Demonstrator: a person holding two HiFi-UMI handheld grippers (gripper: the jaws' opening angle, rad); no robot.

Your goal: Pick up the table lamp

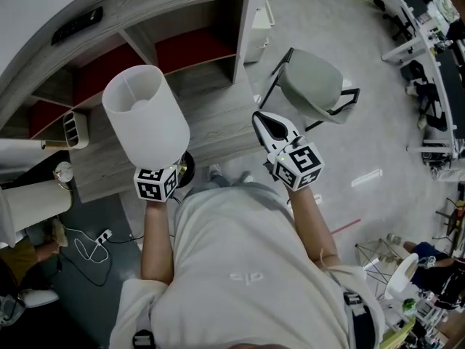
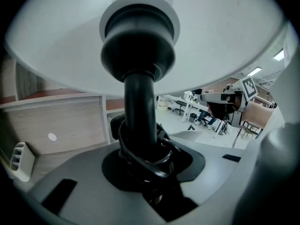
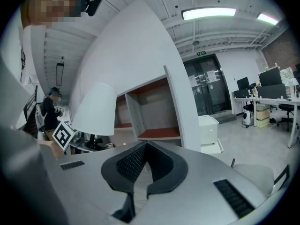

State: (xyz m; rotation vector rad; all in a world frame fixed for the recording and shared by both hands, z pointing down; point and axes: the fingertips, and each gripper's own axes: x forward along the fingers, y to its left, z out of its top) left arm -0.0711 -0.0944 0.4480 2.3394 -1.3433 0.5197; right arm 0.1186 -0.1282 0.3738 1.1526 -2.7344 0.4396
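Note:
The table lamp has a white drum shade (image 1: 145, 111) and a black stem (image 2: 139, 111) with a cord wound round its foot. My left gripper (image 1: 161, 177) sits under the shade at the desk's front edge and is shut on that stem. In the left gripper view the shade's underside (image 2: 140, 32) fills the top, and the stem stands upright between the jaws of my left gripper (image 2: 140, 161). The lamp's dark base (image 1: 186, 167) peeks out beside the marker cube. My right gripper (image 1: 273, 128) hovers apart to the right, shut and empty; its view shows the shade (image 3: 96, 109) at left.
A wooden desk (image 1: 211, 115) with shelving behind (image 1: 192, 46) lies ahead. A grey chair (image 1: 312, 86) stands at its right end. A white organizer (image 1: 75, 128) sits on the desk's left. Another pale shade (image 1: 29, 202) and a power strip (image 1: 102, 236) are lower left.

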